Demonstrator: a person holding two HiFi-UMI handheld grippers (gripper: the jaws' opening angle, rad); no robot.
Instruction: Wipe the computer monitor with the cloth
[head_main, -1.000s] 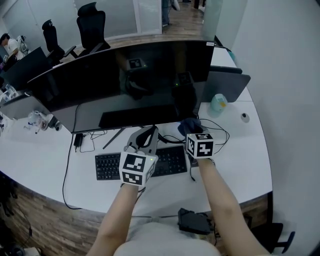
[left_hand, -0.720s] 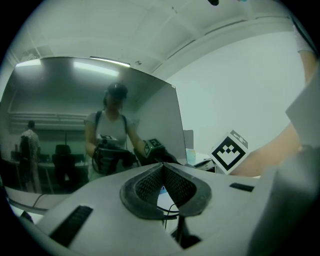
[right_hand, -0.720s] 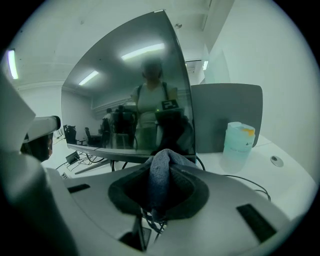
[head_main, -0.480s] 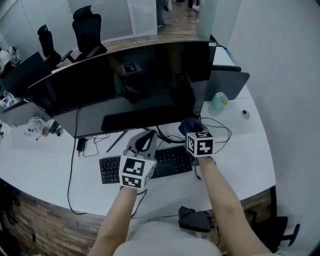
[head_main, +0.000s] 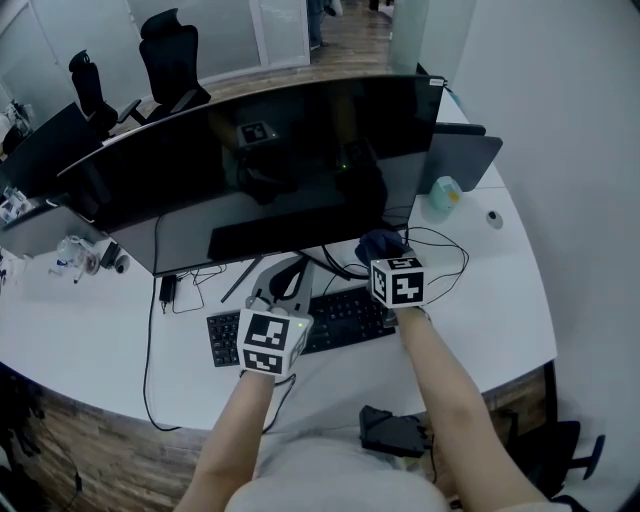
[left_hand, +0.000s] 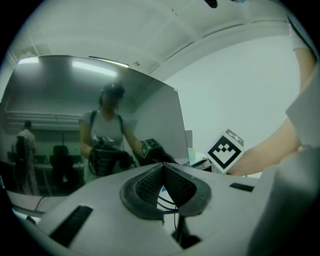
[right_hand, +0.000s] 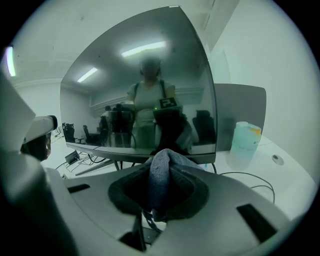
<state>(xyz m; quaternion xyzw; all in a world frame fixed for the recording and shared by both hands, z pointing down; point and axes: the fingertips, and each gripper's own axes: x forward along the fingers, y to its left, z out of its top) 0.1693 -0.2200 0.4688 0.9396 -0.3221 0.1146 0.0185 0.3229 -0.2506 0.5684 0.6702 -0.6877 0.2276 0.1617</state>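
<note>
The big white curved desk (head_main: 500, 300) holds a wide black curved computer monitor (head_main: 270, 160). A flat black keyboard (head_main: 345, 318) lies just in front of it. The left gripper (head_main: 288, 270) hovers over the keyboard with its jaws pressed together on nothing. The right gripper (head_main: 383, 250) pinches a small soft blue-grey cloth (right_hand: 161, 172) and holds it near the screen's bottom edge, not touching the glass. I think wiping has not begun. Next, the cloth must go up, press gently on the glass and slide across.
</note>
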